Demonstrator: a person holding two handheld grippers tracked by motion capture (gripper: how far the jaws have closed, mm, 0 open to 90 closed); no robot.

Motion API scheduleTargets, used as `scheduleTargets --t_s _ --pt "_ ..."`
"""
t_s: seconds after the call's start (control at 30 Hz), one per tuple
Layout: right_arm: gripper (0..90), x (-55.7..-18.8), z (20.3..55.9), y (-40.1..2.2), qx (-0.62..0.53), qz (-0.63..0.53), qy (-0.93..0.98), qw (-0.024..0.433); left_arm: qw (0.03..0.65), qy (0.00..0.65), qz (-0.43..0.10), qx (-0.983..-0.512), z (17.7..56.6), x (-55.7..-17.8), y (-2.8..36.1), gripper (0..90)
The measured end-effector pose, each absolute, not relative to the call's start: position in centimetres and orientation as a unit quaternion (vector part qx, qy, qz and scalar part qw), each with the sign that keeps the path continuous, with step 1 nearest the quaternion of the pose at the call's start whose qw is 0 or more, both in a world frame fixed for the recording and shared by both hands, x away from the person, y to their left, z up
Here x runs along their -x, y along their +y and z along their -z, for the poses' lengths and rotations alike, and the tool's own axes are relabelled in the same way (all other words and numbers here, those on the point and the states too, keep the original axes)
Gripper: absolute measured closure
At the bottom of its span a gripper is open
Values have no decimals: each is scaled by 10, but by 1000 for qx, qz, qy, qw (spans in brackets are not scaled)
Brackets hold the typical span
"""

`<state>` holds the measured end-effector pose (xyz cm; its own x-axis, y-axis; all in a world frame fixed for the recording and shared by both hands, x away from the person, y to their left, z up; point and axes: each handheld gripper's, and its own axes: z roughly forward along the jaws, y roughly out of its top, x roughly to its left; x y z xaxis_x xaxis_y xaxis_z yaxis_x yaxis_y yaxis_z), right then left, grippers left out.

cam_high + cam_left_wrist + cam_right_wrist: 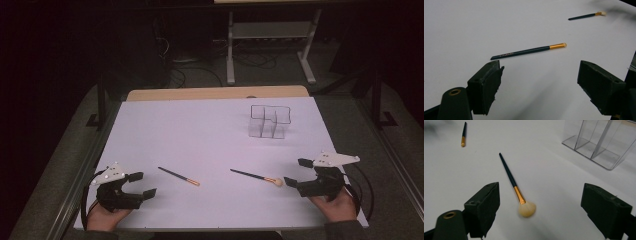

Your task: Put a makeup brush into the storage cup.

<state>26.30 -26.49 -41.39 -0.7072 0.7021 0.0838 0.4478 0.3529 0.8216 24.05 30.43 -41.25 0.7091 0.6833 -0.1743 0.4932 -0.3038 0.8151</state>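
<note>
The white tabletop is shown with open room ahead of both claws and its near edge just behind them. A clear divided organizer is set well ahead of the right claw and upright, its compartments empty. The right claw is held wide, nothing between its jaws; a fluffy-tipped brush is laid flat just ahead of it, bristles toward the claw, handle pointing away. The left claw is likewise held wide and empty; a slimmer brush is laid just ahead of it, crosswise to the jaws, gold ferrule to the right in the left gripper view.

Risks, as judged: each brush is thin and round, so it may be rolled aside or pinched off-centre if the jaws are closed at a slant. The soft bristles may be crushed if the right claw is closed on the head instead of the handle. The light organizer may be tipped or pushed toward the far edge by a long handle entering at an angle.
</note>
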Motion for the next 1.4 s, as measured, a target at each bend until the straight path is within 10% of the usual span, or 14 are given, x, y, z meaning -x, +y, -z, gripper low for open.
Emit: scheduleTargets --t_s 1.4 --pt "147 -267 414 -267 -357 -428 817 148 430 311 -103 -842 388 -251 285 188"
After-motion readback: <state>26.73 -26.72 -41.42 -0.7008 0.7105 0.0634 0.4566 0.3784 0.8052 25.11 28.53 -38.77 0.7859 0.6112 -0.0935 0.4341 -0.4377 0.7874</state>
